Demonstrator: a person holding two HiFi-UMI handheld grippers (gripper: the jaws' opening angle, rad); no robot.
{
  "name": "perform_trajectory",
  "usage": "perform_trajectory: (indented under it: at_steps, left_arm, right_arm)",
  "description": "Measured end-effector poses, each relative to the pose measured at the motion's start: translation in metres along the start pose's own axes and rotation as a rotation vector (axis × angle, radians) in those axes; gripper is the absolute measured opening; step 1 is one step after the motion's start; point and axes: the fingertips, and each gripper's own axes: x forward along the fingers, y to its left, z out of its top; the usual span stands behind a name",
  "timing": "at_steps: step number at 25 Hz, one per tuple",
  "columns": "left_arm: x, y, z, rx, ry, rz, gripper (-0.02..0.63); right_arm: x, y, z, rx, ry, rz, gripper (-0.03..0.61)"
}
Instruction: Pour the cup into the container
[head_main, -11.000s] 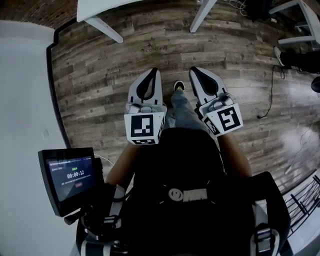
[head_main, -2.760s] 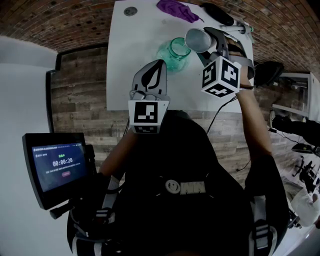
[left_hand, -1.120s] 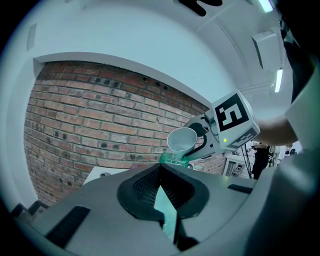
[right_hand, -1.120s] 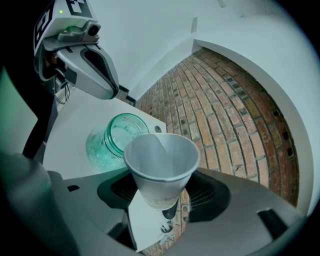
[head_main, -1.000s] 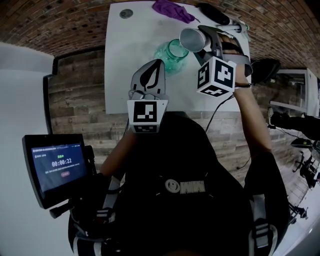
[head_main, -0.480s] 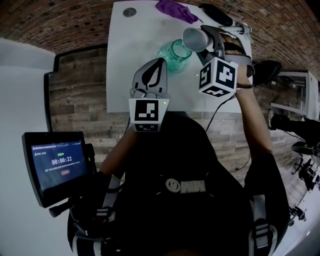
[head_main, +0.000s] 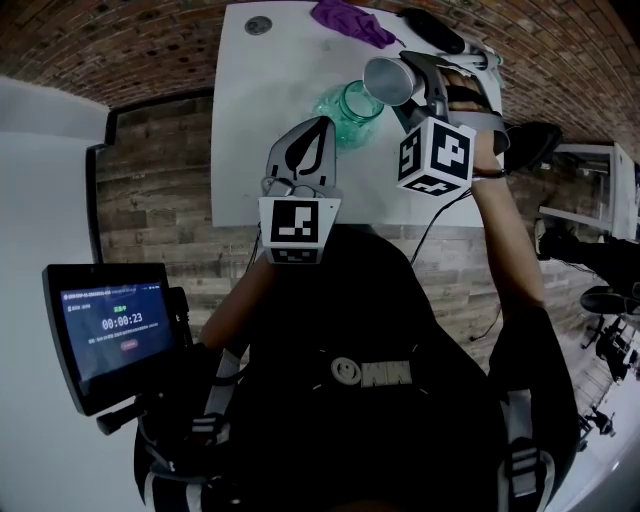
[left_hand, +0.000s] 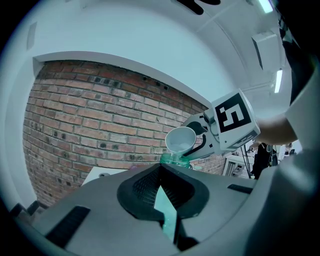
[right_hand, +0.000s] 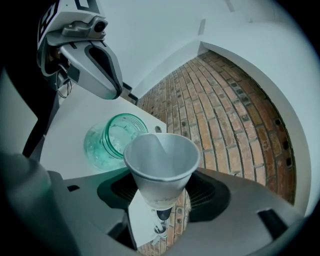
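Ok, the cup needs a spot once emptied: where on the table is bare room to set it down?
Bare: the table's left half, from the round hole down to the near edge, left of the green glass jar. Crowded: the far right, with purple cloth and a black object.

The table (head_main: 270, 120) is white and rectangular. It stands on a floor (head_main: 160, 170) of wooden planks, and its far side is close to a brick wall (head_main: 120, 50). A green glass jar (head_main: 340, 112) stands upright on the table with its mouth open, about in the middle of the top. Near the far edge lies a crumpled purple cloth (head_main: 345, 18). To the right of it lies a long black object (head_main: 432, 28); what it is I cannot tell. In the far left corner a small round cap (head_main: 258, 25) sits in the surface.
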Motion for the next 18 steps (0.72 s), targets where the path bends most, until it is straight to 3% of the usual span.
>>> perform_trajectory:
  at_steps: [18]
  left_arm:
    - [0.0007, -0.0014, 0.001, 0.001, -0.002, -0.003, 0.0]
  right_arm:
    - [-0.0007, 0.0002, 0.0005, -0.041, 0.002, -0.013, 0.287]
